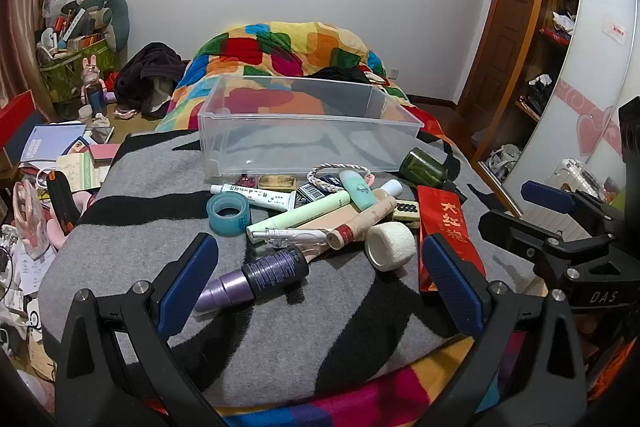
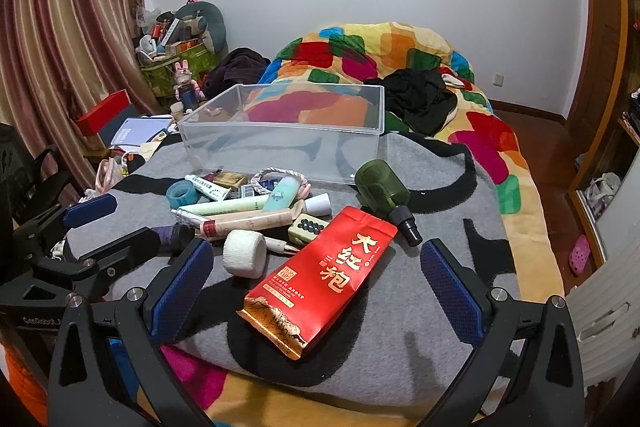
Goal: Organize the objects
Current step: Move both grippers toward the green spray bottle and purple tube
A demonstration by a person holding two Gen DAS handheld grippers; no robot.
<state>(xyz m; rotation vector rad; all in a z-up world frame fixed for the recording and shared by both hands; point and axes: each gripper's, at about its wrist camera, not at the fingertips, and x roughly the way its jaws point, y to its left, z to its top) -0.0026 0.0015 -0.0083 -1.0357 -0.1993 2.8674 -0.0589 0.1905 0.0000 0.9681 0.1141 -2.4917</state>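
Between the spread blue pads of the left tongs [image 1: 320, 283], which pinch nothing, a purple bottle [image 1: 256, 277] lies on its side on the grey and black blanket [image 1: 120, 255], its dark cap end pointing away to the right. Just beyond those tongs sits a white roll of bandage [image 1: 390, 245], and further out a blue roll of tape [image 1: 228, 213], a pale green tube [image 1: 298, 215], a beige tube [image 1: 362, 223] and a white toothpaste tube [image 1: 260, 195], all heaped together and touching.

The right tongs [image 2: 318, 287] are spread wide as well and grip nothing; a red tea packet [image 2: 320, 275] lies flat between their pads, apart from both. The same white roll is just left of the packet, and a green mahjong tile [image 2: 306, 227] is at its far edge. Beyond the packet to the right a dark green spray bottle [image 2: 384, 187] lies tipped over, nozzle toward the tongs.

Past the whole heap stands a clear plastic bin [image 2: 280, 131] on the blanket, with nothing in it; a braided cord ring [image 2: 280, 179] and a mint green bottle [image 2: 282, 197] lie just in front of its near wall. Behind the bin a many-coloured quilt [image 2: 360, 51] is bunched up, with black clothing [image 2: 420, 95] on it.
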